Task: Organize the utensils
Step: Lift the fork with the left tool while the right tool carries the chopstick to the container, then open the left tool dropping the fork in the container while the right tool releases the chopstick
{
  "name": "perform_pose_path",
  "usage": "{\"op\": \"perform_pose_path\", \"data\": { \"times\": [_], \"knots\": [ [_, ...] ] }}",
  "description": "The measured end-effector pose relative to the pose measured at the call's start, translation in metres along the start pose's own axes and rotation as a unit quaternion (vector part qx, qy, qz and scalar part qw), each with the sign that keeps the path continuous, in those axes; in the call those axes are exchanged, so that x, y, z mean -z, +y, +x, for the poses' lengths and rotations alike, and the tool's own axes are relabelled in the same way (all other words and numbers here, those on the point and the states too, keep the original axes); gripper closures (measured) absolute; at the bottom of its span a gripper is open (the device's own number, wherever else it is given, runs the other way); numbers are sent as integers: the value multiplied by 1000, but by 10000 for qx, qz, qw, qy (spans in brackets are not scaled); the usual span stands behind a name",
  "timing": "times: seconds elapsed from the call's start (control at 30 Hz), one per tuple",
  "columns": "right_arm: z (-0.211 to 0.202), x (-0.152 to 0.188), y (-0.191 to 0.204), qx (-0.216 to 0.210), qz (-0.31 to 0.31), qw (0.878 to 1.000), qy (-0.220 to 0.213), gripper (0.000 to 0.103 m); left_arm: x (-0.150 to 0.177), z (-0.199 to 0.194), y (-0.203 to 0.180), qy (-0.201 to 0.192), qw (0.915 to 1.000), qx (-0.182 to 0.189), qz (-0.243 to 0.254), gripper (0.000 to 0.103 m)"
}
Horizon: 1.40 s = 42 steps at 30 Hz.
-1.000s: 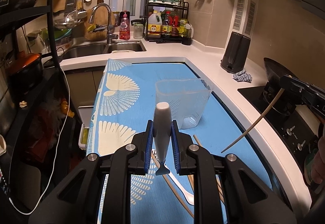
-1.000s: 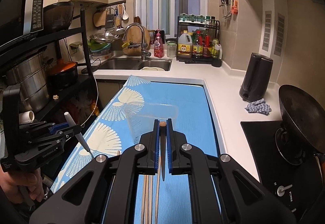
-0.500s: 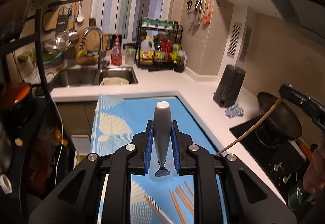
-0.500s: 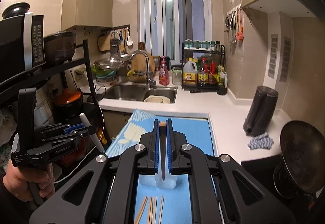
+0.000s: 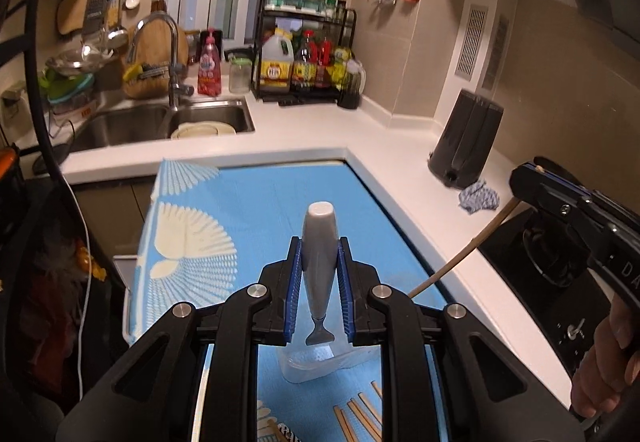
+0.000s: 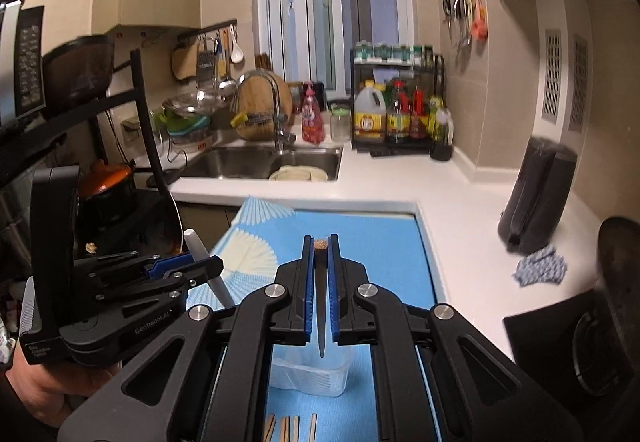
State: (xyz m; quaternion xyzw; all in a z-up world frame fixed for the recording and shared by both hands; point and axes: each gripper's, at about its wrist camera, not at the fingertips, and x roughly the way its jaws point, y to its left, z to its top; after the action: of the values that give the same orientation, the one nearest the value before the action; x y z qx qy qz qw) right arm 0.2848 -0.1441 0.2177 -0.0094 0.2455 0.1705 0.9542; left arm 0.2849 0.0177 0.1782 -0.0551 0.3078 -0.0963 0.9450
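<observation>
The left claw (image 5: 319, 284) hides the grey handle's (image 5: 319, 242) working end and most of the clear container (image 5: 320, 362). The loose chopsticks (image 5: 360, 416) run off the bottom edge. The held chopstick's (image 5: 460, 258) lower tip vanishes behind that claw. The dark canister (image 6: 534, 197) is blurred, perhaps a kettle.

Both wrist views raised over the blue mat (image 5: 256, 201), facing the sink (image 6: 260, 161). Shared: clear container (image 6: 308, 378) just below
</observation>
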Motion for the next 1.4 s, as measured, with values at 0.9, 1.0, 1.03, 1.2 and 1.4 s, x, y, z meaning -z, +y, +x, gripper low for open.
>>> {"op": "perform_pose_path", "data": {
  "times": [0.9,1.0,1.03,1.2,1.4],
  "knots": [
    [21,54,-22,138,411,9991,32,95,41,22,11,-53,9999,5,128,54],
    [16,55,-24,110,494,9987,90,87,40,10,13,-177,9998,3,89,51],
    [15,55,-25,140,507,9985,113,84,39,5,14,-209,9998,-5,41,51],
    [-6,57,-33,232,657,9975,82,76,41,-22,11,-425,9991,-78,-50,47],
    [-49,70,-33,190,625,9977,-203,74,59,-59,-1,-668,9973,-296,31,47]
  ]
}}
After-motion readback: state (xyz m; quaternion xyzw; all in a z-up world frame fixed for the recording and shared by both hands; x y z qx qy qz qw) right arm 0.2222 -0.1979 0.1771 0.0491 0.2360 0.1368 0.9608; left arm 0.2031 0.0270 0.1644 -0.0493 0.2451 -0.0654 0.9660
